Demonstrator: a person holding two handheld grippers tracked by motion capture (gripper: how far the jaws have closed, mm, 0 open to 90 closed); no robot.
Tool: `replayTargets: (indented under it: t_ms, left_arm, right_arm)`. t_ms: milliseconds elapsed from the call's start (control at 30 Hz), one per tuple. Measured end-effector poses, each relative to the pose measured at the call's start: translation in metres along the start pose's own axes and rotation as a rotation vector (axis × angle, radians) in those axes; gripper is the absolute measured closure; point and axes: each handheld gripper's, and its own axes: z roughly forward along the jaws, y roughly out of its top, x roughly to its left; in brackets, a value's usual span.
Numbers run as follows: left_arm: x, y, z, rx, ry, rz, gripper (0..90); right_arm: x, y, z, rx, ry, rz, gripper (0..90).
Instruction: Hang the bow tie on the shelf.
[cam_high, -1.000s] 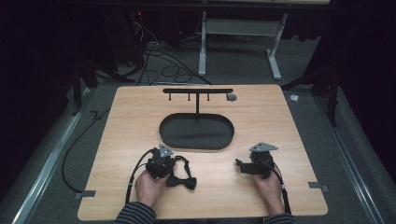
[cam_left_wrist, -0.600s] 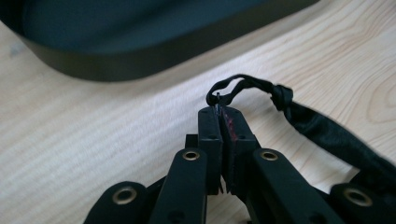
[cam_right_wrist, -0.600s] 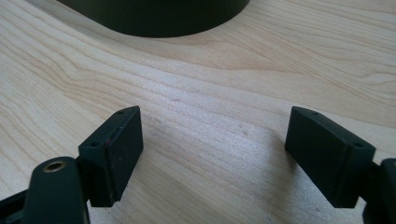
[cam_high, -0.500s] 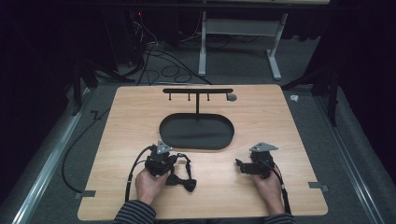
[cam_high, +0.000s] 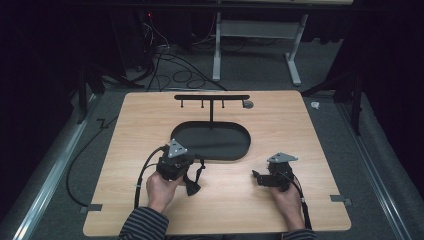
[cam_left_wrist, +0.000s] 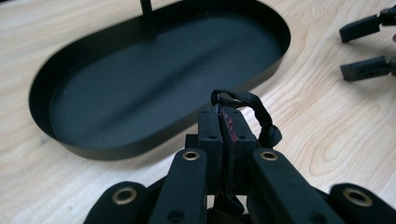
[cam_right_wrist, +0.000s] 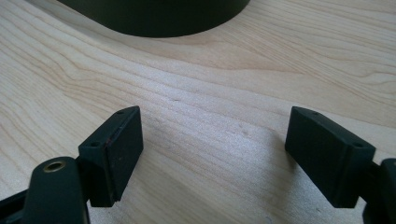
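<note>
There are no words, numbers, brand names or signs to read in any of the pictures.

Black strap (cam_left_wrist: 252, 105): thin, looped, knotted end. Pinched between closed jaws of left gripper (cam_high: 187, 172), lifted off tabletop, loose end dangling, near front rim of black oval tray (cam_high: 235, 152).
</note>
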Motion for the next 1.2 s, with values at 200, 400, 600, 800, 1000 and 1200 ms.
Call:
replayTargets:
  t_ms: [200,400,600,800,1000,1200]
  left_arm:
    - [0.004,0.013,-0.005,-0.028,0.002,0.007,87.2]
    - [0.004,0.022,-0.006,-0.041,0.002,0.019,87.2]
    - [0.005,0.025,-0.003,-0.037,-0.011,0.013,87.2]
    - [0.008,0.03,-0.004,-0.054,-0.021,0.002,87.2]
    - [0.009,0.04,-0.004,-0.063,-0.029,0.009,87.2]
    - [0.013,0.053,-0.003,-0.075,-0.036,0.007,87.2]
  right_arm:
    - [0.0,0.0,0.0,0.0,-0.001,0.001,20.5]
    - [0.0,0.0,0.0,0.0,0.0,0.0,20.5]
    - [0.0,0.0,0.0,0.0,0.0,0.0,20.5]
    - [0.0,0.0,0.0,0.0,0.0,-0.001,20.4]
    - [0.0,0.0,0.0,0.0,0.0,-0.002,20.5]
    - [0.0,0.0,0.0,0.0,0.001,-0.002,20.5]
